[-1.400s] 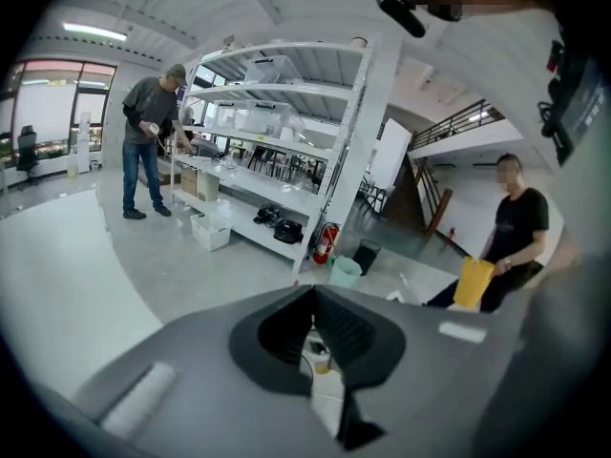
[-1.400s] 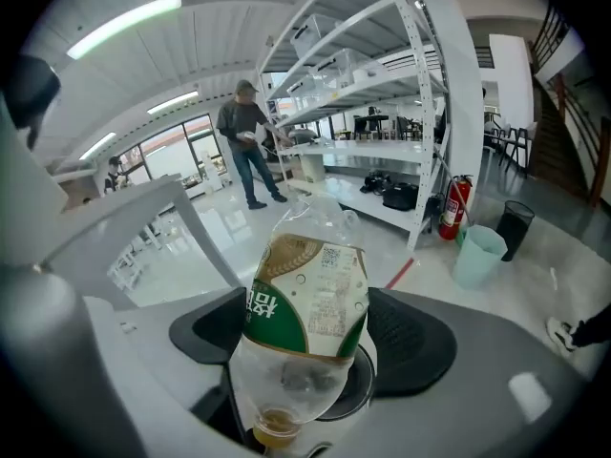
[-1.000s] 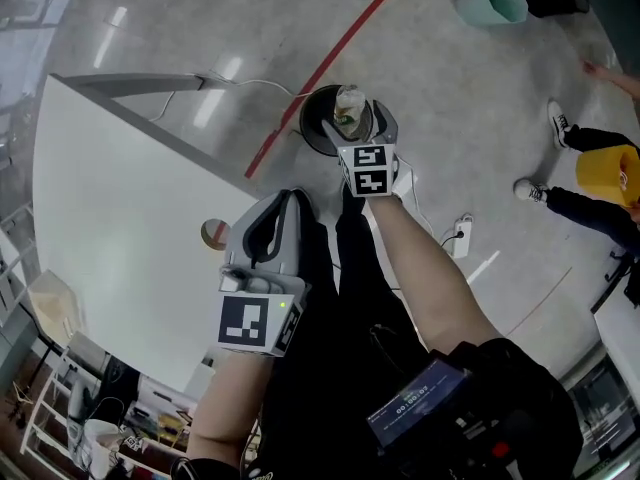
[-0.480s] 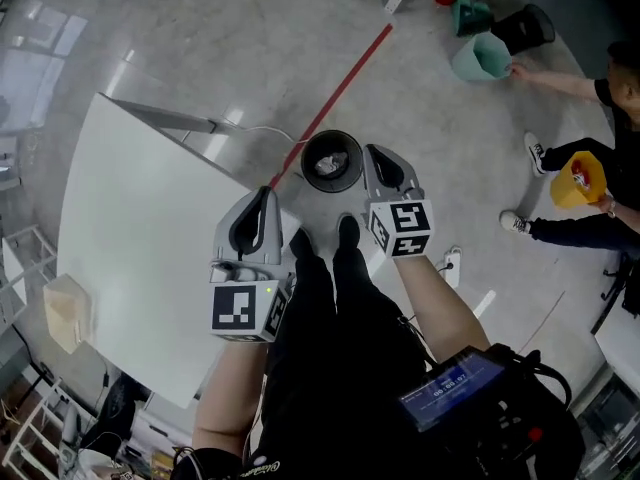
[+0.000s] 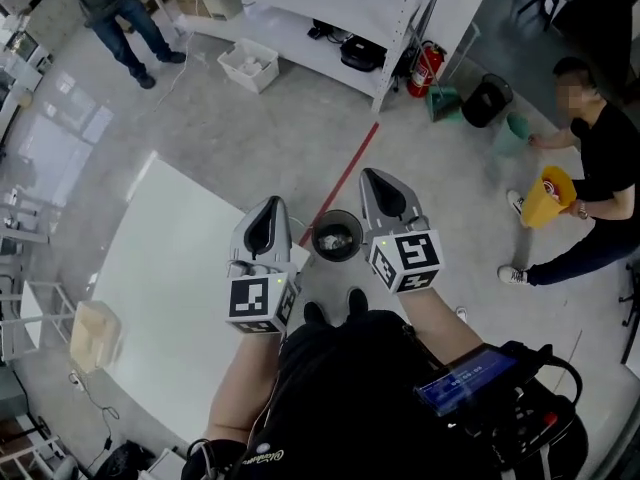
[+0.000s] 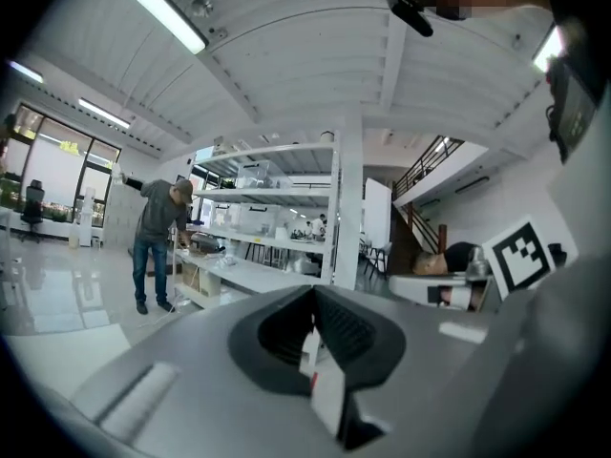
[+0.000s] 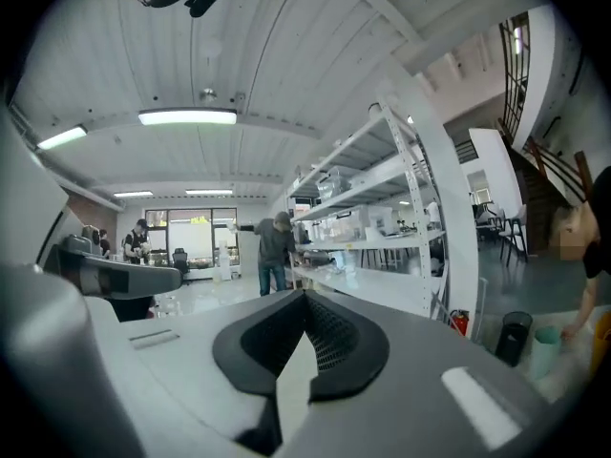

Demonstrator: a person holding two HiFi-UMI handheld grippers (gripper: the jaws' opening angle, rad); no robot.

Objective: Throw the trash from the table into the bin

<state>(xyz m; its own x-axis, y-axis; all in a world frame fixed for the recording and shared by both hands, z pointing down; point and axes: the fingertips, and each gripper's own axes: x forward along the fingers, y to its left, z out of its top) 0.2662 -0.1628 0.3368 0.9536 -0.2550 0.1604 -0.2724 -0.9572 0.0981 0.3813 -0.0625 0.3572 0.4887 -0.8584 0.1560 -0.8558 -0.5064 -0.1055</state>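
Both claws are pressing their jaws together on nothing. The left claw (image 6: 313, 299) and the right claw (image 7: 304, 305) are pointing roughly level towards the shelving (image 5: 330, 8) ahead. Below and between them the bin (image 5: 315, 236) is standing on the floor, with pale crumpled trash (image 5: 338, 239) lying inside it. The table (image 5: 170, 268) is lying below and left of the left claw and looking bare (a pale boxy thing (image 5: 95, 333) is sitting at its far-left edge, on it or not I cannot tell). The bin is standing just ahead of the person's shoes (image 5: 357, 303), so I judge a careless step could be tipping it and spilling the trash. A crouching person (image 5: 590, 168) is working well off to the right. Nothing is blocking the bin's mouth.
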